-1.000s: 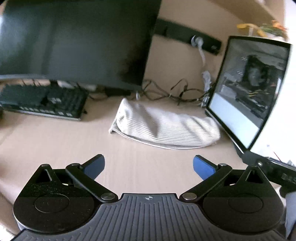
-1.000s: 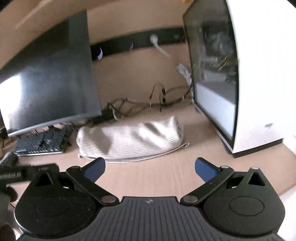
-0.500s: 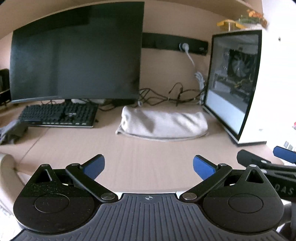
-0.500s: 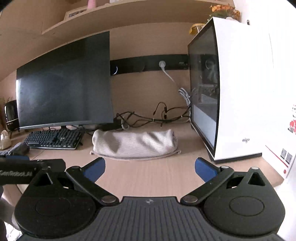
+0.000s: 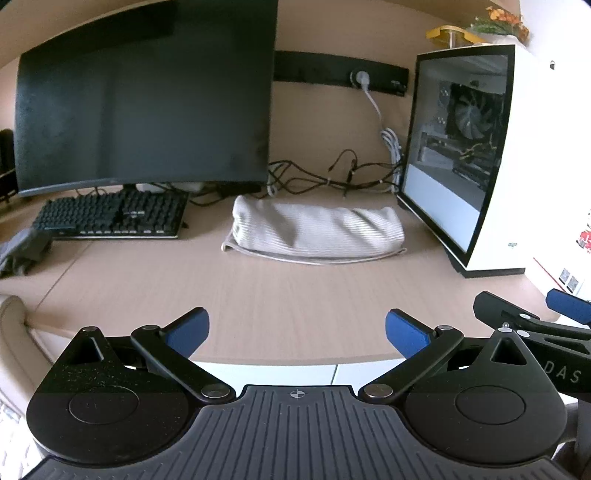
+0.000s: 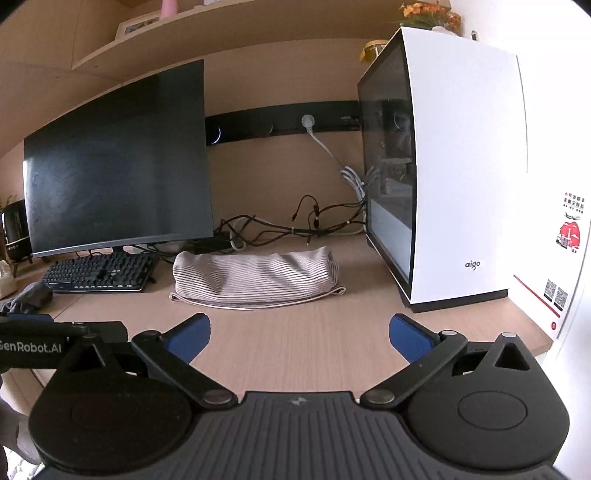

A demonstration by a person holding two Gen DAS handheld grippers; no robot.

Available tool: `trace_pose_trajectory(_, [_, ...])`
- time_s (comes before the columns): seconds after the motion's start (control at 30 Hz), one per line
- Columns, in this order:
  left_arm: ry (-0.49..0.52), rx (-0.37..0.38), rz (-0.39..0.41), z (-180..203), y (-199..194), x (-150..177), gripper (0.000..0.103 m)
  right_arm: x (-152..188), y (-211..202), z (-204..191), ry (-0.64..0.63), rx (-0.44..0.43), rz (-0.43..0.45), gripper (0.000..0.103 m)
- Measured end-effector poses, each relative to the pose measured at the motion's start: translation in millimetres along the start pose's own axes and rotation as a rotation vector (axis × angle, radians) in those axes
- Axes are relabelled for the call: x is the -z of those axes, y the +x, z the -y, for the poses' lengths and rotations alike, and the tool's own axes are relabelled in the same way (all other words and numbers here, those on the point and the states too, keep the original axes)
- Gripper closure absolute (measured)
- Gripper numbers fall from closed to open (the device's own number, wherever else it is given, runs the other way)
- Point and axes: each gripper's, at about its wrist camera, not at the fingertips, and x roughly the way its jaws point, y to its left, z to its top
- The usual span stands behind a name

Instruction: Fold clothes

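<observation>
Toward the back of your desk (image 5: 295, 295), between the keyboard (image 5: 114, 218) and the white computer case (image 5: 476, 155), lies the striped garment (image 5: 314, 232). It is pale, finely ribbed, folded into a long low bundle with a rounded top and a thin hem edge protruding along its near side. Creases run across its middle. It rests flat on the wood, near the case but not touching it.

Your left gripper (image 5: 295, 328) is spread wide and holds nothing; it sits at the near desk edge, well apart from the garment. Your right gripper (image 6: 299, 332) is likewise spread wide and empty, over the near part of the desk.

The left wrist view shows the glass side of the case with a fan inside, and part of your right gripper at its right margin. The right wrist view shows instead the solid white panel marked "aigo", a wall shelf (image 6: 221, 22) above the monitor (image 6: 118, 162), and part of your left gripper at its left margin.

Behind the garment, a tangle of black cables (image 5: 332, 177) runs along the wall below a black power strip (image 5: 340, 74). A grey cloth (image 5: 22, 247) lies left of the keyboard. Nothing stands between either gripper and the garment.
</observation>
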Motion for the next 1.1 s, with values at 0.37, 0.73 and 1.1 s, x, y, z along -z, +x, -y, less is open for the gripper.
trace_pose_trajectory(0.37, [-0.004, 0.0, -0.016, 0, 5, 1, 0.0, 2, 5, 2, 0.006, 0.0, -0.023, 0.0])
trace_pose_trajectory(0.73, [-0.003, 0.0, -0.014, 0, 7, 2, 0.0, 4, 4, 3, -0.001, -0.007, -0.026, 0.0])
trace_pose_trajectory(1.1, [0.018, 0.016, -0.016, 9, 11, 3, 0.0, 7, 0, 12, 0.009, 0.008, -0.028, 0.0])
